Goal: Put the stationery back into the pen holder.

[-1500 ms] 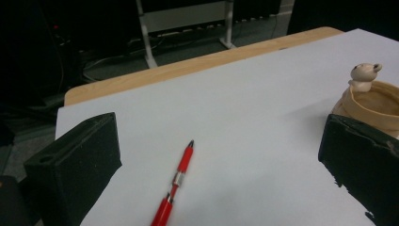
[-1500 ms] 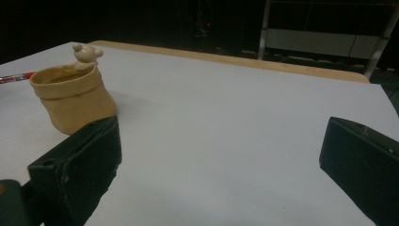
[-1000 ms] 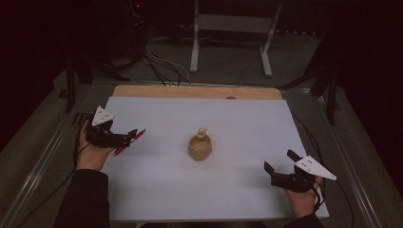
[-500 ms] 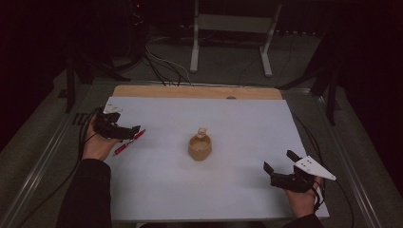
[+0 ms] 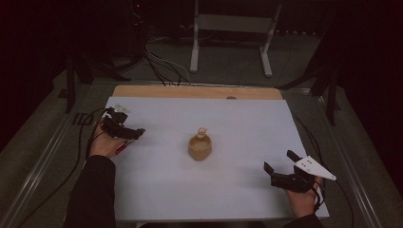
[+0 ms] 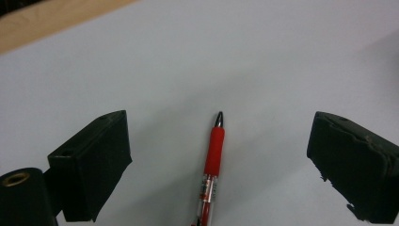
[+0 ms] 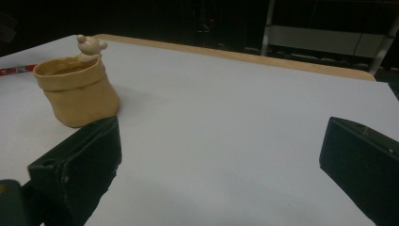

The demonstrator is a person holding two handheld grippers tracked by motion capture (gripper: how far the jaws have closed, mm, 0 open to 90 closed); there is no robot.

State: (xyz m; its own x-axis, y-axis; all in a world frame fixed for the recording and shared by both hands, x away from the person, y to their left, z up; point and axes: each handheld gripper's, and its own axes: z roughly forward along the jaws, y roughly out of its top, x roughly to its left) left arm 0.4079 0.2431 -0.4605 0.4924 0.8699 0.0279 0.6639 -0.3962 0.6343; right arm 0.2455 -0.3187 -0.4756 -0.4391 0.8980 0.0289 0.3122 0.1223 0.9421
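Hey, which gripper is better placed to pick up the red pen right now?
Left. The left gripper has its jaws open on either side of the red pen, which lies on the table. The right gripper sits at the opposite side, beyond the tan pot.

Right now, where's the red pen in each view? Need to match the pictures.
High view: the red pen lies at the left, under the left hand-held gripper.
Left gripper view: bottom centre, between the open jaws, tip pointing up.
Right gripper view: a sliver at the far left edge.
Shared landmark: the white table sheet.
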